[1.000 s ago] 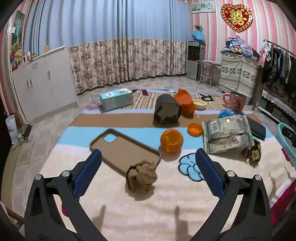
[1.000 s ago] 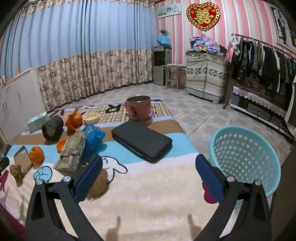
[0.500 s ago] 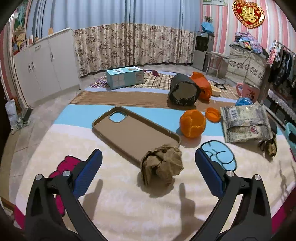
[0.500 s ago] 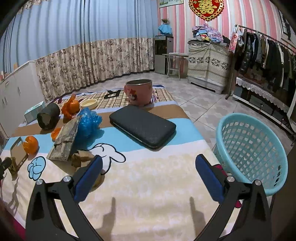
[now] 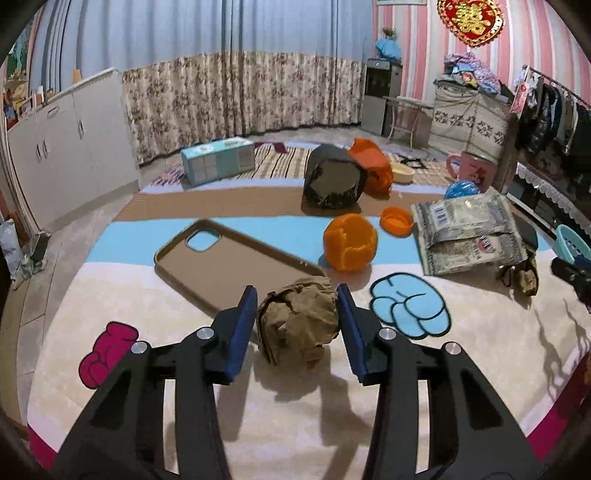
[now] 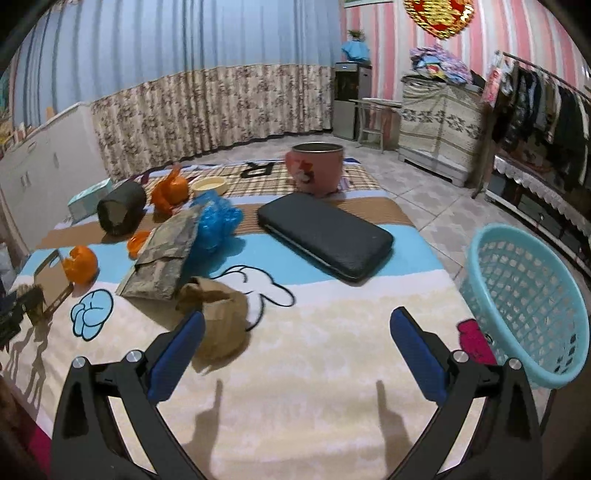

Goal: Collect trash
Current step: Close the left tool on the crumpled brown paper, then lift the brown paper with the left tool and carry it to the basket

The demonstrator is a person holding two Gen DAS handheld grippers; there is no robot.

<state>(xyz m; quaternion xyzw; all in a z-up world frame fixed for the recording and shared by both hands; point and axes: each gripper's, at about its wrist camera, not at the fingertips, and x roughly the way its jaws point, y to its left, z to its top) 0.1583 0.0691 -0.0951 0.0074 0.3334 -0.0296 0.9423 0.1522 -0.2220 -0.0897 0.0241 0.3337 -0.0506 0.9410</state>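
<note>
cartoon blanket, striped pink wall

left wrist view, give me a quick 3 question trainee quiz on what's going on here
1. True or false: the left gripper has its fingers on either side of the paper ball.
2. Which thing touches the paper ball's far side: A) phone case, B) mug, C) tissue box?
3. Fill in: by the table's right edge stands a blue ____.

Key: 1 true; 2 A; 3 basket.
</note>
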